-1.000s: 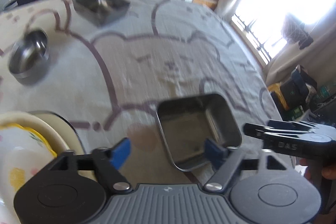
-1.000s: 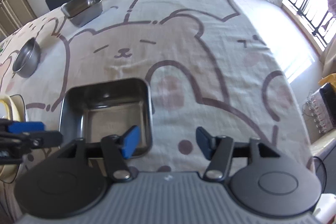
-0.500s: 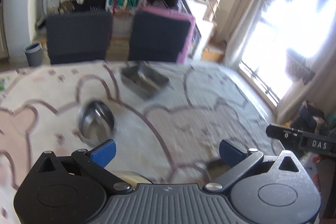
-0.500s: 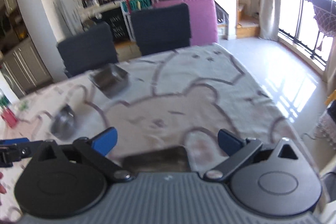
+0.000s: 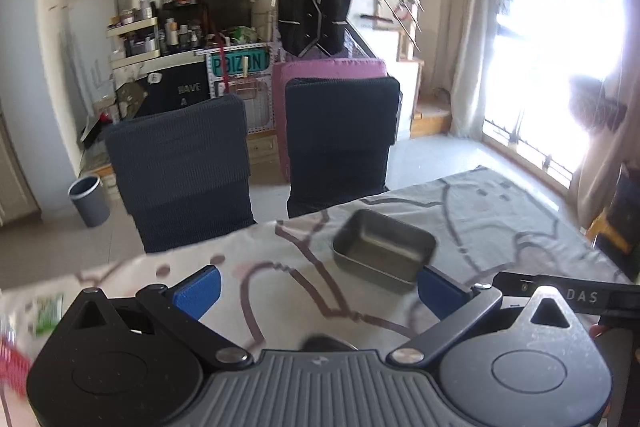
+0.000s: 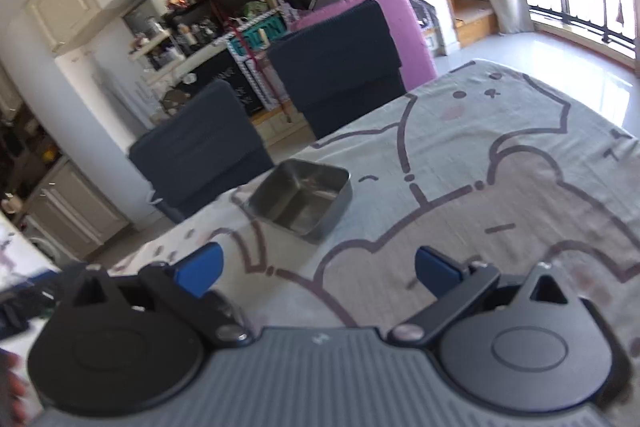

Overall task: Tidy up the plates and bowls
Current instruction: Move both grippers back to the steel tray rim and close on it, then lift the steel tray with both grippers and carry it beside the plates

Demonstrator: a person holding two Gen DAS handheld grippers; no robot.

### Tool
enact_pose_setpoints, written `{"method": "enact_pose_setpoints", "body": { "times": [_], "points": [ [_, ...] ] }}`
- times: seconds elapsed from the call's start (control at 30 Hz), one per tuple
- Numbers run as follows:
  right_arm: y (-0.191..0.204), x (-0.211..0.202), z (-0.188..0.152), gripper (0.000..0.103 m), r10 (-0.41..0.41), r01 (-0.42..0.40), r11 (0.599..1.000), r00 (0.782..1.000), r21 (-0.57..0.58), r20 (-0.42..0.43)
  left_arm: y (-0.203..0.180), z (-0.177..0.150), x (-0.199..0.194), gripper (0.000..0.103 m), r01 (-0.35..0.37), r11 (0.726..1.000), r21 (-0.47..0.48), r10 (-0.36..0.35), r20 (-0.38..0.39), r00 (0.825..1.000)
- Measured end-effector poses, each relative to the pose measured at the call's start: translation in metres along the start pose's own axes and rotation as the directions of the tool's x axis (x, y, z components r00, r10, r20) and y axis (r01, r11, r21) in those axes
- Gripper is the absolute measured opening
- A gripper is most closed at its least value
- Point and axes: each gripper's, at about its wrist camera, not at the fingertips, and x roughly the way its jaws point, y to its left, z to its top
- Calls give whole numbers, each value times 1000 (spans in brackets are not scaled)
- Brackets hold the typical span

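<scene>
One square metal tray [image 5: 384, 249] is now seen far off on the bench [image 5: 500, 219] near the dark chairs [image 5: 180, 171], since the near tray was let go and both tools, left tool [image 5: 318, 289] and right tool [image 6: 316, 267], were opened wide, left empty and lifted away, so this tray may be fetched next.

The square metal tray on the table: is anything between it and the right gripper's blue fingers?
No. In the right wrist view, only bare bear-print tablecloth lies between the open right gripper and the square metal tray.
</scene>
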Motion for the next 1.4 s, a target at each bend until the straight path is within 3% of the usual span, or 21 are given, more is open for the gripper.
{"method": "enact_pose_setpoints", "body": {
  "times": [0.17,0.23,0.33,0.5,0.67,0.77,0.9,0.97,1.03,1.1,1.17,1.3,1.33,1.37,1.4],
  "points": [
    [-2,58,6,102,-32,37,988,999,151,-35,9,18,74,103,7,997,72,-4,-38,999],
    [1,76,7,96,-36,44,979,998,197,-43,11,20,106,103,-4,998,66,8,-57,998],
    [4,97,10,91,-63,67,977,998,202,-23,11,21,150,103,-13,997,77,21,-98,995],
    [10,122,15,91,-87,90,980,996,177,-28,-4,22,204,103,-24,983,184,49,-131,990],
    [12,143,14,91,-110,118,979,992,169,-58,-14,23,233,103,0,975,223,38,-165,986],
    [10,150,10,90,-131,142,976,988,167,-77,-19,20,243,103,-33,968,247,77,-172,982],
    [7,152,10,75,-189,195,974,980,115,-64,-19,14,250,103,-100,961,258,145,-161,976],
    [3,150,11,73,-229,234,967,972,104,-53,-14,13,247,103,-87,965,248,131,-165,978],
    [-3,149,12,72,-215,219,970,976,109,-47,-11,10,242,103,-69,966,251,114,-171,979],
    [-3,146,11,71,-228,231,969,973,87,-38,-10,9,236,97,-44,966,253,91,-178,980],
    [-2,142,11,64,-214,216,973,976,76,-33,-8,7,229,73,5,978,209,38,-202,979],
    [7,138,14,34,-168,168,986,986,7,-21,-10,2,218,38,92,983,161,-54,-227,973],
    [10,137,14,27,-157,157,987,987,-17,-18,-11,0,216,26,116,981,154,-79,-231,970],
    [12,136,14,23,-148,148,989,989,-33,-18,-11,-1,215,16,134,981,141,-98,-234,967],
    [13,135,14,16,-135,134,990,991,-43,-22,-12,-3,214,13,144,982,125,-111,-237,965]
  ]
}}
